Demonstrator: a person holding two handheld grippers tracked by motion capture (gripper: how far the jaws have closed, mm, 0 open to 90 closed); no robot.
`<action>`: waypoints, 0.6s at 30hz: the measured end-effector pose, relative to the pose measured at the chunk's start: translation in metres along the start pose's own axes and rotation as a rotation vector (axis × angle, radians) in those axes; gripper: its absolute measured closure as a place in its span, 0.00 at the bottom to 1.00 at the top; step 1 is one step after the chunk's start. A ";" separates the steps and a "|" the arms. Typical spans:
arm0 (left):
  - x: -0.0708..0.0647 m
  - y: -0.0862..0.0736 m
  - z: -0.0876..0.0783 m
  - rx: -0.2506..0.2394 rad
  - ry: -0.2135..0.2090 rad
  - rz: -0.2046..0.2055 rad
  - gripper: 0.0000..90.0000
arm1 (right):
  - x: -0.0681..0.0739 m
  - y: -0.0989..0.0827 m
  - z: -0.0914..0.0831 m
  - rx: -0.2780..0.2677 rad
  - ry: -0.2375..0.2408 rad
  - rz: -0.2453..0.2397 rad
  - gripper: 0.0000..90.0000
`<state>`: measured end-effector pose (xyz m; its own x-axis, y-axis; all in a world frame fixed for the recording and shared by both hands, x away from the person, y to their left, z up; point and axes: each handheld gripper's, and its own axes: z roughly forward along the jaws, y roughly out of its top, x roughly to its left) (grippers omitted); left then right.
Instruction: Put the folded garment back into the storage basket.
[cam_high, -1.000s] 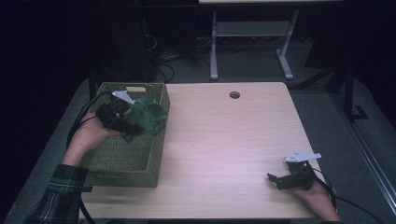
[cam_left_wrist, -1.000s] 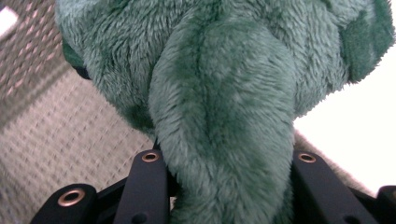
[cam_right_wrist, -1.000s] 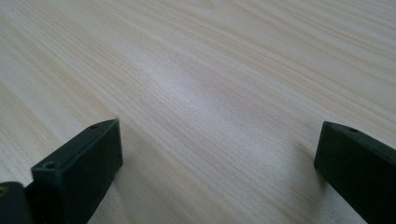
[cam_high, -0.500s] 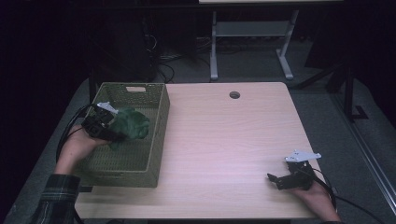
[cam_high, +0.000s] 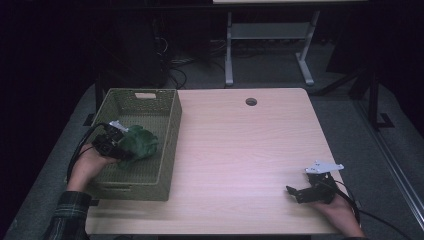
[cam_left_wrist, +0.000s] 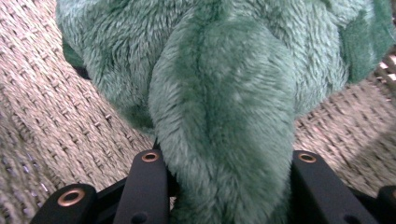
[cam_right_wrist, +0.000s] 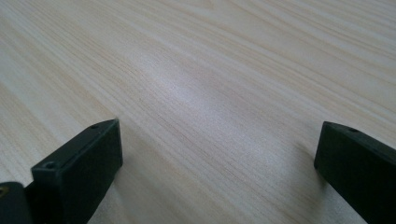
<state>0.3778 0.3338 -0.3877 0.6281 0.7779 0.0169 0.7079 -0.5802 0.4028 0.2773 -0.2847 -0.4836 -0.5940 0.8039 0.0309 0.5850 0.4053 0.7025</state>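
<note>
A green plush toy (cam_high: 140, 142) sits low inside the woven olive basket (cam_high: 170, 125) at the table's left. My left gripper (cam_high: 119, 147) reaches in from the basket's left side and is shut on the toy. In the left gripper view the fuzzy green plush (cam_left_wrist: 224, 116) bulges between the two black jaws, with the basket's weave (cam_left_wrist: 42, 116) behind it. My right gripper (cam_high: 296, 192) rests on the wooden table (cam_high: 250, 150) near the front right corner. Its jaws stand wide apart in the right gripper view, with bare wood (cam_right_wrist: 210, 116) between them.
A round cable hole (cam_high: 251, 102) lies near the table's far edge. A white metal stand (cam_high: 270, 35) and cables are on the dark floor beyond the table. The basket's walls rise around the left gripper.
My left gripper has sunk with the green plush toy from above the basket's rim down into the basket, toward its left side. The right gripper has stayed where it was.
</note>
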 end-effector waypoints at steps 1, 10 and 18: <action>0.000 -0.001 0.003 0.003 0.000 -0.004 0.70 | 0.000 0.000 0.000 0.000 0.000 0.000 0.01; -0.001 -0.005 0.018 0.008 0.000 -0.006 0.68 | 0.000 0.000 0.000 0.000 0.000 0.000 0.01; 0.000 -0.008 0.023 0.009 -0.004 -0.012 0.52 | 0.000 0.000 0.000 0.000 0.000 0.000 0.01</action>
<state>0.3797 0.3332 -0.4126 0.6211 0.7837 0.0086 0.7179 -0.5733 0.3950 0.2773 -0.2847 -0.4836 -0.5937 0.8041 0.0312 0.5853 0.4049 0.7025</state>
